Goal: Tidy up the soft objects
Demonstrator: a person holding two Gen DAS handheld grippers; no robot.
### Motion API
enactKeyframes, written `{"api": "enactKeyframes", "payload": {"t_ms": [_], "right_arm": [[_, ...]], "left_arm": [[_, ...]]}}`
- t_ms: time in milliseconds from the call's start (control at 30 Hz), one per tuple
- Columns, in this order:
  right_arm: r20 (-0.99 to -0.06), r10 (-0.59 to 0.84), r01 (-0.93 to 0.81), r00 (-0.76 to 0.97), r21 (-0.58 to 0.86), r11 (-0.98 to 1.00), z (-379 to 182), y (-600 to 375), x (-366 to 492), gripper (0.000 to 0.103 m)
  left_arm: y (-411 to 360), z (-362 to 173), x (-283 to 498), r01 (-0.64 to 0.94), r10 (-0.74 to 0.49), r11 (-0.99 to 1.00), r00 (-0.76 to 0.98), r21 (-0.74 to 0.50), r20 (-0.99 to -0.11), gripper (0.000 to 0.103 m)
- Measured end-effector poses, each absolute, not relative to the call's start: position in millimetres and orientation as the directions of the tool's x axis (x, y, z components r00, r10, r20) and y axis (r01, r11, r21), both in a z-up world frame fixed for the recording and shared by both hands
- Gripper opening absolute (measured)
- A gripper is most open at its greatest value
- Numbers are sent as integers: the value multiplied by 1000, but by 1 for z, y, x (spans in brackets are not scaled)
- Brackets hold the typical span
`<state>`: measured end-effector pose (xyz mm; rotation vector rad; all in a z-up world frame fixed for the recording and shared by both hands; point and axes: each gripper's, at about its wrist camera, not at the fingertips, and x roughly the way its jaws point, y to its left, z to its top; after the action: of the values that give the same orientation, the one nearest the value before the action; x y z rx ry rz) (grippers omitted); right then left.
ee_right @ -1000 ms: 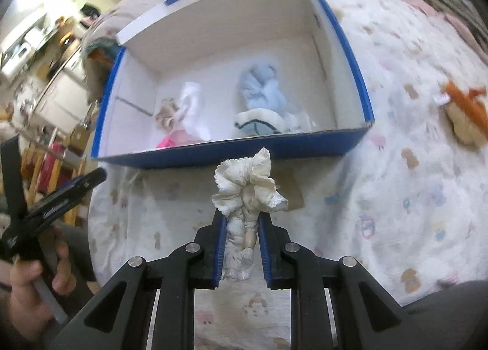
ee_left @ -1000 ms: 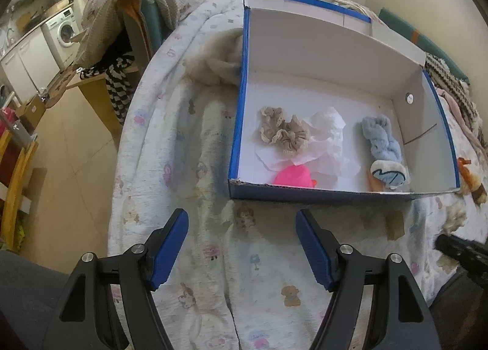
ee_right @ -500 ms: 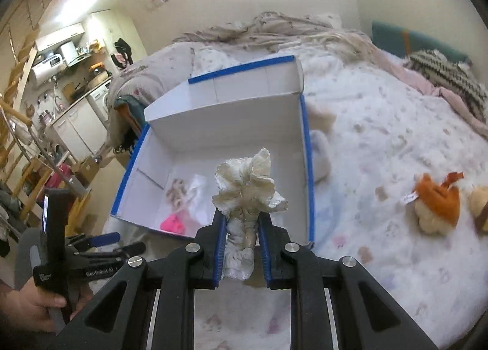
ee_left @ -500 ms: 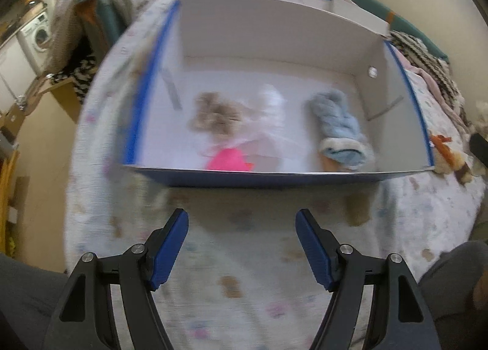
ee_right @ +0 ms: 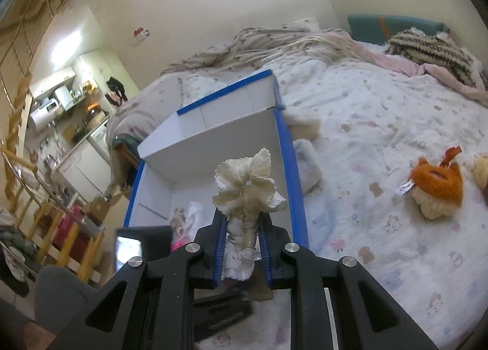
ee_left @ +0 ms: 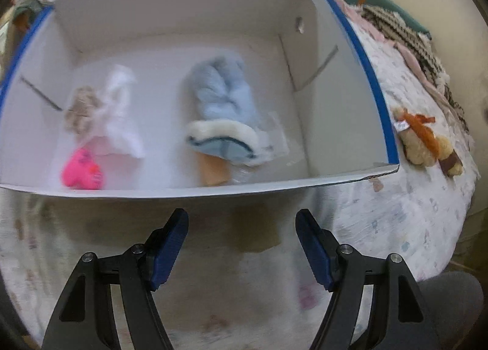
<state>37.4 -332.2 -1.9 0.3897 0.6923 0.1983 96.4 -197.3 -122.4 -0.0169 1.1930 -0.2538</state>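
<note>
A white box with blue edges (ee_left: 317, 124) lies open on the bed and also shows in the right wrist view (ee_right: 213, 139). Inside lie a light blue fluffy mitten (ee_left: 225, 115), a beige scrunchie (ee_left: 80, 109), a white cloth (ee_left: 122, 118) and a pink item (ee_left: 80, 171). My left gripper (ee_left: 242, 225) is open and empty just in front of the box's near wall. My right gripper (ee_right: 242, 228) is shut on a cream ruffled scrunchie (ee_right: 247, 188) and holds it above the box's near end.
An orange and cream plush toy (ee_right: 436, 185) lies on the patterned quilt right of the box, also in the left wrist view (ee_left: 424, 142). A fluffy pale item (ee_right: 308, 164) rests against the box's right outer wall. Blankets pile at the bed's far end (ee_right: 274, 41).
My left gripper has moved right and closer to the box, which now fills the view. My right gripper has risen and tilted up with the cream scrunchie still held.
</note>
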Motion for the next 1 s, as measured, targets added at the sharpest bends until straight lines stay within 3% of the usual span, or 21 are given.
{"api": "enactKeyframes", "payload": {"t_ms": [133, 200, 267, 400, 467, 733, 1000], "right_arm": [[-566, 319, -41, 760, 448, 893, -2, -339, 37, 22], [-562, 324, -35, 761, 462, 886, -3, -341, 38, 22], [-562, 327, -33, 759, 470, 882, -4, -343, 39, 22], [-564, 331, -36, 757, 470, 882, -5, -341, 39, 22], [-563, 327, -34, 759, 468, 883, -5, -341, 38, 22], [-585, 312, -40, 749, 430, 902, -5, -333, 40, 22], [-617, 281, -61, 735, 352, 934, -6, -315, 42, 22]], "left_arm": [[-212, -139, 104, 177, -189, 974, 310, -139, -932, 67], [-215, -146, 107, 173, -176, 976, 292, -129, -940, 58], [-216, -158, 112, 164, -172, 977, 250, -133, -953, 31], [-206, -167, 115, 166, -216, 969, 220, -182, -951, 22], [-201, -164, 112, 182, -234, 964, 224, -195, -946, 9], [-153, -131, 89, 185, -297, 949, 263, -254, -918, 8], [-105, -100, 62, 211, -237, 963, 373, -167, -897, 8]]}}
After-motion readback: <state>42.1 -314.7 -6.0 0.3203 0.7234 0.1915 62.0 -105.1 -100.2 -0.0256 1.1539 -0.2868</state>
